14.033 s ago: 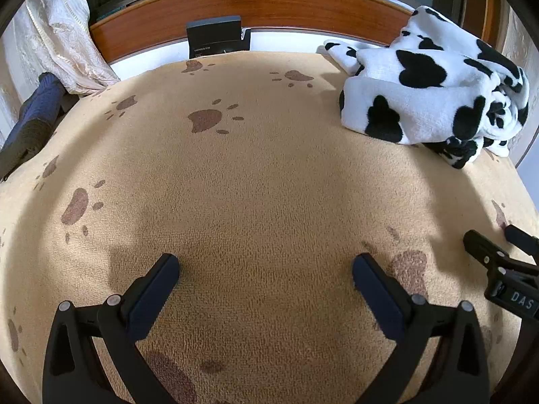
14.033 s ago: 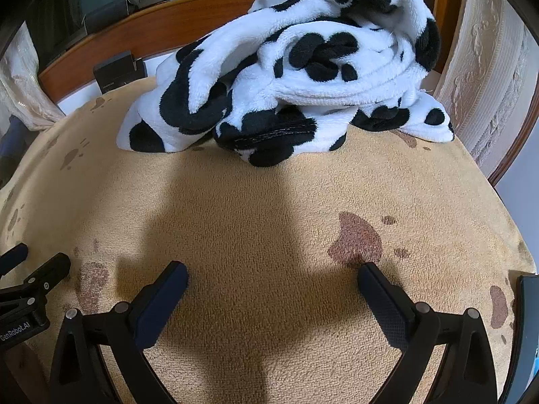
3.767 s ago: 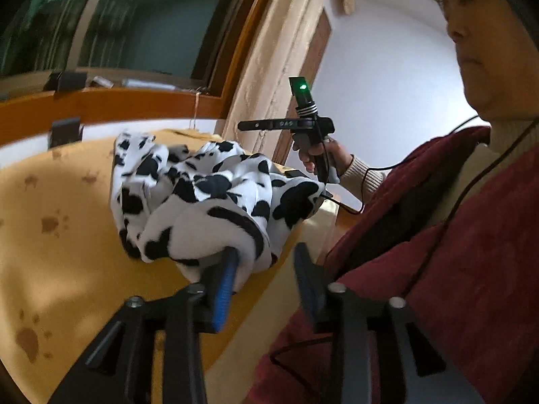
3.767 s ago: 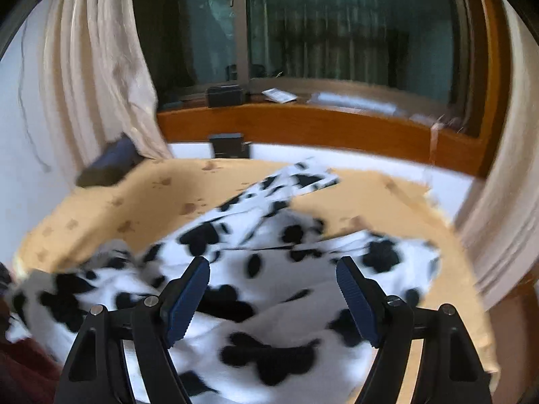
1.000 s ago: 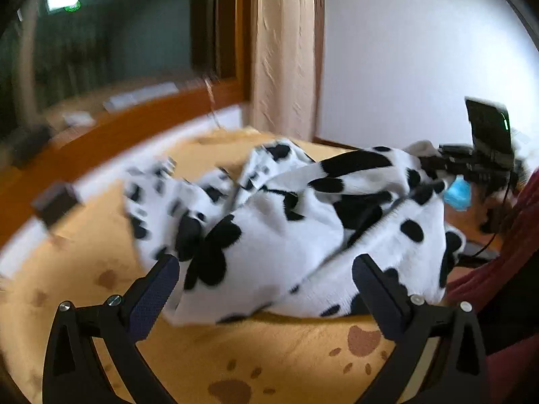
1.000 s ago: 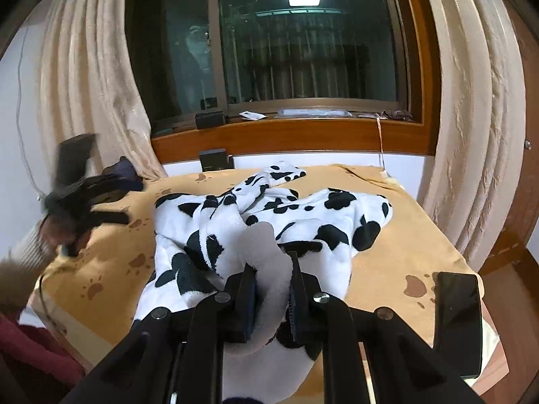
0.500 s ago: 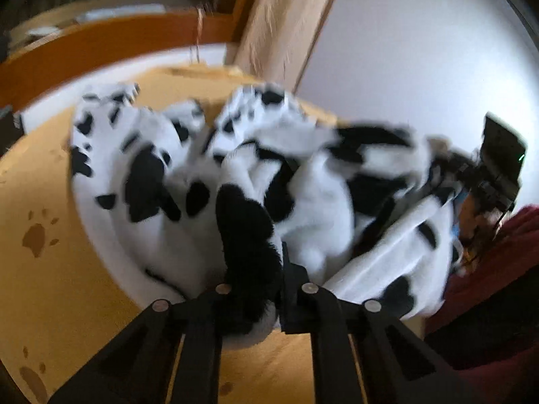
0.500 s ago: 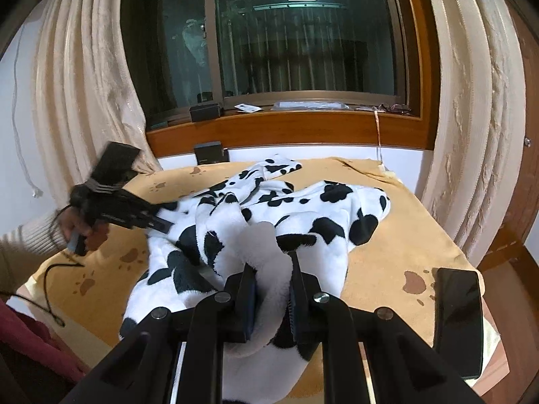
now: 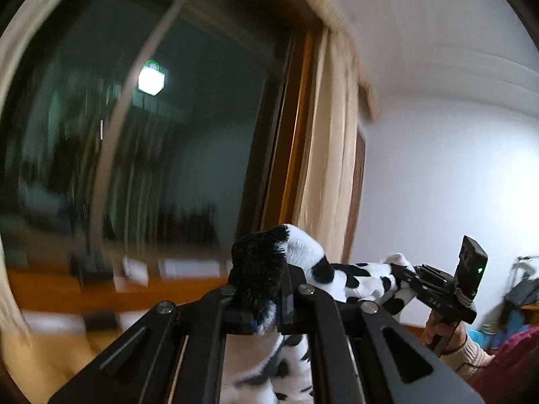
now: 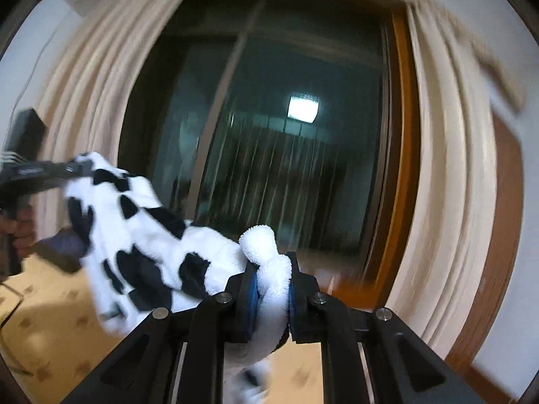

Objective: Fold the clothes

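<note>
A fleecy white garment with black cow spots (image 9: 350, 279) (image 10: 141, 235) hangs stretched in the air between my two grippers. My left gripper (image 9: 261, 298) is shut on a black-furred edge of it. The right gripper (image 10: 271, 284) is shut on a white edge. In the left wrist view the right gripper (image 9: 409, 279) shows at the far end of the garment, held by a hand (image 9: 438, 330). In the right wrist view the left gripper (image 10: 72, 170) shows at the upper left, gripping the other end. Both views are blurred.
The tan paw-print bed cover (image 10: 50, 330) lies below. Behind are a dark window (image 10: 286, 134), a wooden sill (image 9: 101, 289), cream curtains (image 10: 451, 185) and a white wall (image 9: 454, 168). A red sleeve (image 9: 505, 370) shows at the lower right.
Both grippers have risen sharply with the garment, lifting it off the bed and spreading it between them; both cameras now point at the window instead of the bed.
</note>
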A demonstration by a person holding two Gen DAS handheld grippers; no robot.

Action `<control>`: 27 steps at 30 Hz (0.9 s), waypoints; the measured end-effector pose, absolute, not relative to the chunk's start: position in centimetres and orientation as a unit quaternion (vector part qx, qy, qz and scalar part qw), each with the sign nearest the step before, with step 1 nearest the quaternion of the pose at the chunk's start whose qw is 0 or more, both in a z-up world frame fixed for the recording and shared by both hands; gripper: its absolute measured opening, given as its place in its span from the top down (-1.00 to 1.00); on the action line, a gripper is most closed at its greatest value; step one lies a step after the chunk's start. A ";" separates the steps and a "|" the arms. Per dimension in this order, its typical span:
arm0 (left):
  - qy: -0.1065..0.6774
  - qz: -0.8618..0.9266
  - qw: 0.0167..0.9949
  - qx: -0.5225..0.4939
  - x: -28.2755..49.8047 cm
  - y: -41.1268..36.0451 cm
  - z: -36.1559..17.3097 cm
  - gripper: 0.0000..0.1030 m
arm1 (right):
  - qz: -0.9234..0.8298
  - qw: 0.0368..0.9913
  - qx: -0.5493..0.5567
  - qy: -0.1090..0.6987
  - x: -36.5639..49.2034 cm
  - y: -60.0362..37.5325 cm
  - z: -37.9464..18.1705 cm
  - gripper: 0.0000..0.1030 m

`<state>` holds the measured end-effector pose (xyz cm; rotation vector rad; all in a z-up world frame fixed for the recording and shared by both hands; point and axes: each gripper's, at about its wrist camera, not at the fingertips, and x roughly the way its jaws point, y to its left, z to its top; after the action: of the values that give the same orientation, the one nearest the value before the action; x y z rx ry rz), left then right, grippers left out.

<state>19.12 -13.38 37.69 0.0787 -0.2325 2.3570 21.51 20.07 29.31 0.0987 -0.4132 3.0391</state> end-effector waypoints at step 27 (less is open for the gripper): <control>-0.121 0.963 0.231 -0.061 22.2 -20.4 33.9 0.84 | 0.897 -0.238 -0.359 0.100 7.4 14.5 16.2 -0.20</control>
<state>22.23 -20.39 33.89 -0.1668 -0.3321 2.6488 7.44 14.45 16.21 -1.3391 0.3743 3.3455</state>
